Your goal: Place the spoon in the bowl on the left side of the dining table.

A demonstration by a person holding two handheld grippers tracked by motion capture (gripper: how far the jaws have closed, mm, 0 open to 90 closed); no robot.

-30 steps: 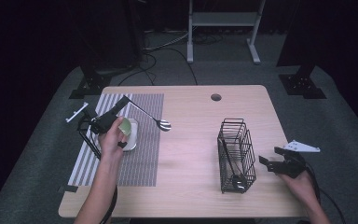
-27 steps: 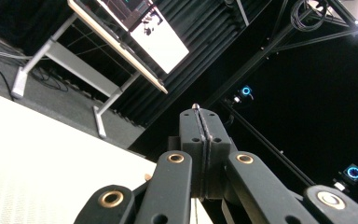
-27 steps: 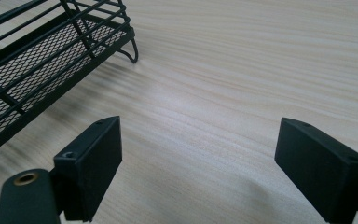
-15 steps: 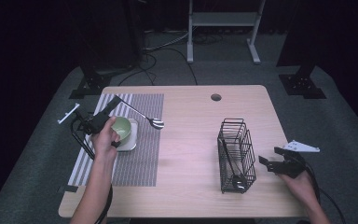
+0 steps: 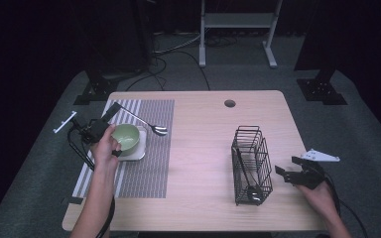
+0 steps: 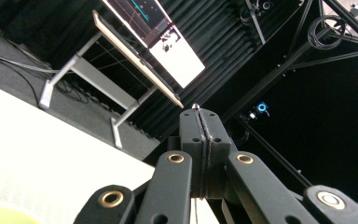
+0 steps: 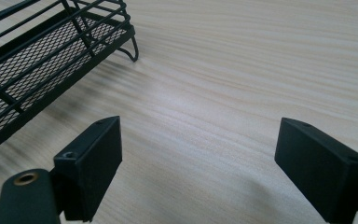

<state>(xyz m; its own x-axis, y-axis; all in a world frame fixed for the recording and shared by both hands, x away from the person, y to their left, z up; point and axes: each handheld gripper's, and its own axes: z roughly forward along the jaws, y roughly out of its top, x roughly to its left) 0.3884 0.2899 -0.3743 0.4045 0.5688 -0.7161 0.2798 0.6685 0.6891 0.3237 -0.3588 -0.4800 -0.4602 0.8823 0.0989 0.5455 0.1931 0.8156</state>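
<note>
Steel catches the light at the left claw (image 5: 110, 113), whose jaws are pressed together on the thin handle of a spoon (image 5: 149, 125); from above, the spoon slants out past the claw's tip, its bowl hanging over the striped placemat (image 5: 149, 168) just beyond the green bowl (image 5: 126, 136), which sits on a small white plate (image 5: 135, 154) right beside the holding hand (image 5: 104, 146). The left gripper view adds what the overhead cannot: the two pads meet flush with a sliver of metal poking out at the top (image 6: 195, 106), and behind them a lit screen (image 6: 175, 51) on a desk (whatever is written on it is too small to read). The right claw (image 5: 288, 171) rests near the table's (image 5: 203, 148) edge, jaws spread wide with nothing between them; its own view shows bare pale wood grain between the pads and, off to one side of them, the mesh floor of the black wire basket (image 7: 32, 70). From above, that basket (image 5: 250, 163) stands just beside this claw, a dark utensil already lying inside it. No brand or label is legible anywhere.
</note>
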